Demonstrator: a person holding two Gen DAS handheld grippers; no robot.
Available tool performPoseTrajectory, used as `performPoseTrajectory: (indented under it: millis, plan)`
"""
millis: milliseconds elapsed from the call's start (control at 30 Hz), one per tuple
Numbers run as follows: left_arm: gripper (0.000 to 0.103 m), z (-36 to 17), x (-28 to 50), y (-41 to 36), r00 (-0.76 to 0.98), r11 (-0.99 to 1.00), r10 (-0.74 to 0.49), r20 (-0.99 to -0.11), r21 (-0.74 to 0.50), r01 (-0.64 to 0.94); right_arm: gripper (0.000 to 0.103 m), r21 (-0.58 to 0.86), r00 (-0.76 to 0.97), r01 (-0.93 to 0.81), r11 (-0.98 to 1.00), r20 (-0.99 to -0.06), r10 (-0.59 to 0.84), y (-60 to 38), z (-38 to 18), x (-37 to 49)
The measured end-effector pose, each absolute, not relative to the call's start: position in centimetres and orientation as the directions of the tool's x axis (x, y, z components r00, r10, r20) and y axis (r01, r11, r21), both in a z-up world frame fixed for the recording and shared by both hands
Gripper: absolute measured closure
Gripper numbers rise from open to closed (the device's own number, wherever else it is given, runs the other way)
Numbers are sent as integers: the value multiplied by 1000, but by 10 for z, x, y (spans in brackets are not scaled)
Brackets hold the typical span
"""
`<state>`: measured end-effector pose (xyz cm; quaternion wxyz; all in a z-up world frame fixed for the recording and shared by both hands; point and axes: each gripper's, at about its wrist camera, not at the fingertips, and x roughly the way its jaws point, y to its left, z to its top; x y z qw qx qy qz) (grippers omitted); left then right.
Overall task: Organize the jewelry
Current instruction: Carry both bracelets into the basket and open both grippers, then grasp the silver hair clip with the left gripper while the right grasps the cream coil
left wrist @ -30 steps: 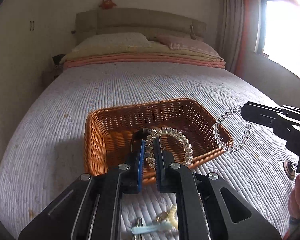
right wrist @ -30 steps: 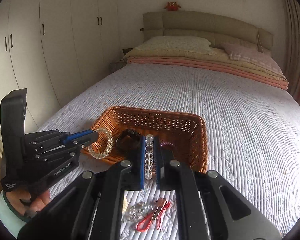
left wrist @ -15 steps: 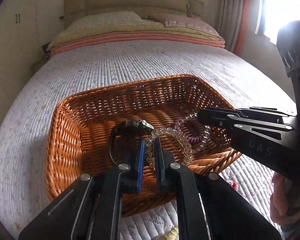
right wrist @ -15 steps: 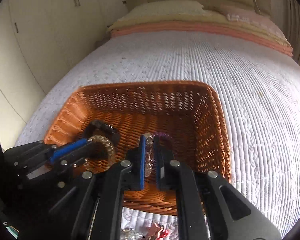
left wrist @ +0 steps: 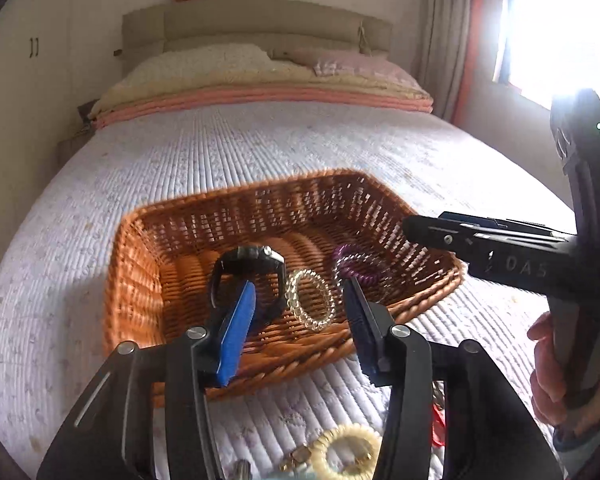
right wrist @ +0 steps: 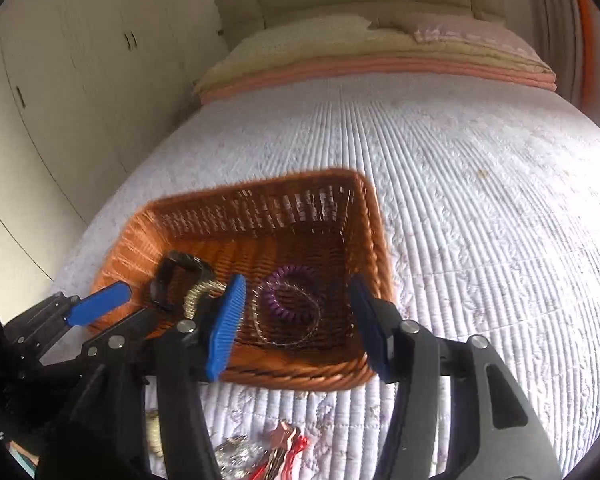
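Between the blue fingers [left wrist: 236, 332] of the left gripper [left wrist: 300, 308] nothing is held; they are opening, and the clear yellowish beaded bracelet [left wrist: 311, 300] lies loose below them on the floor of the brown woven wicker basket [left wrist: 140, 280]. Just beside it to the left lies a black wristwatch [left wrist: 248, 264], and to the right a purple coiled bracelet [left wrist: 360, 268]. This gripper tilts down toward the near part of the basket.

The right gripper [right wrist: 296, 308] tilts down over the basket too. Its blue fingers [right wrist: 226, 320] are also opening, with nothing pressed between them. A thin string of clear beads [right wrist: 288, 316] lies under them in the basket, looped around the purple coiled bracelet.

From the left wrist view, the right gripper reaches in from the right side, and a hand [left wrist: 552, 364] wraps its handle.

The basket sits on a bed with a white quilted cover [right wrist: 480, 220]. More small jewelry lies on the cover near the basket: a cream coiled ring [left wrist: 348, 452] and some red and silver pieces [right wrist: 268, 452].
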<state>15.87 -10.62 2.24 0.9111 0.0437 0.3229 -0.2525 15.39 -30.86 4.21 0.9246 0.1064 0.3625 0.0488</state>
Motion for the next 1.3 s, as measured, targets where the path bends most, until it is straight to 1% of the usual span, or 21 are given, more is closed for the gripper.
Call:
performPoseTrajectory:
  millis: [33,67,233,333,433,567,667,800,867,900,933,1000,1067,1200,1300]
  plan:
    - [50,29,153,-102,673,868,-438,-597,-85,490,52,232,741,-21,972,-649,171,-310,50,147]
    - [48,39,146,-95,686,870,-442,-578,-90,485,52,227,752,-30,973,-637,172,-309,58,138]
    - [48,82,106,-54,736,871,-477,-480,-146,469,52,161,802,-81,984,-576,160,-295,94,92]
    - [48,93,84,-36,754,875,-477,-452,-160,457,52,146,815,-110,983,-554,173,-285,102,69]
    - [48,92,63,-19,767,886,-457,-450,-160,434,52,131,822,-115,985,-544,169,-277,99,52]
    - [49,72,50,1,756,893,-446,-479,-183,410,52,163,804,-124,979,-562,195,-273,81,37]
    - [49,47,47,10,731,897,-438,-523,-202,393,52,183,780,-119,976,-591,206,-274,62,32]
    - [51,7,51,12,678,904,-419,-604,-206,375,52,204,747,-88,975,-633,200,-277,36,32]
    - [55,-15,56,8,637,904,-412,-652,-203,376,53,218,734,-67,974,-650,196,-282,23,30]
    - [55,-24,59,7,620,903,-411,-669,-204,379,56,225,727,-59,973,-658,196,-284,17,29]
    - [55,-32,63,4,604,902,-408,-685,-202,380,64,234,720,-59,971,-664,203,-287,11,28]
    - [58,-47,72,-5,572,911,-375,-729,-175,375,66,253,700,-54,966,-680,217,-287,-2,28]
    - [66,-58,79,-13,550,917,-346,-760,-149,371,66,244,684,-45,969,-700,208,-285,-11,28]
    - [66,-62,83,-20,550,918,-337,-764,-136,373,66,264,681,-36,964,-699,217,-288,-17,30]
    - [69,-62,84,-24,552,922,-320,-770,-120,368,66,255,677,-48,966,-702,219,-284,-18,29]
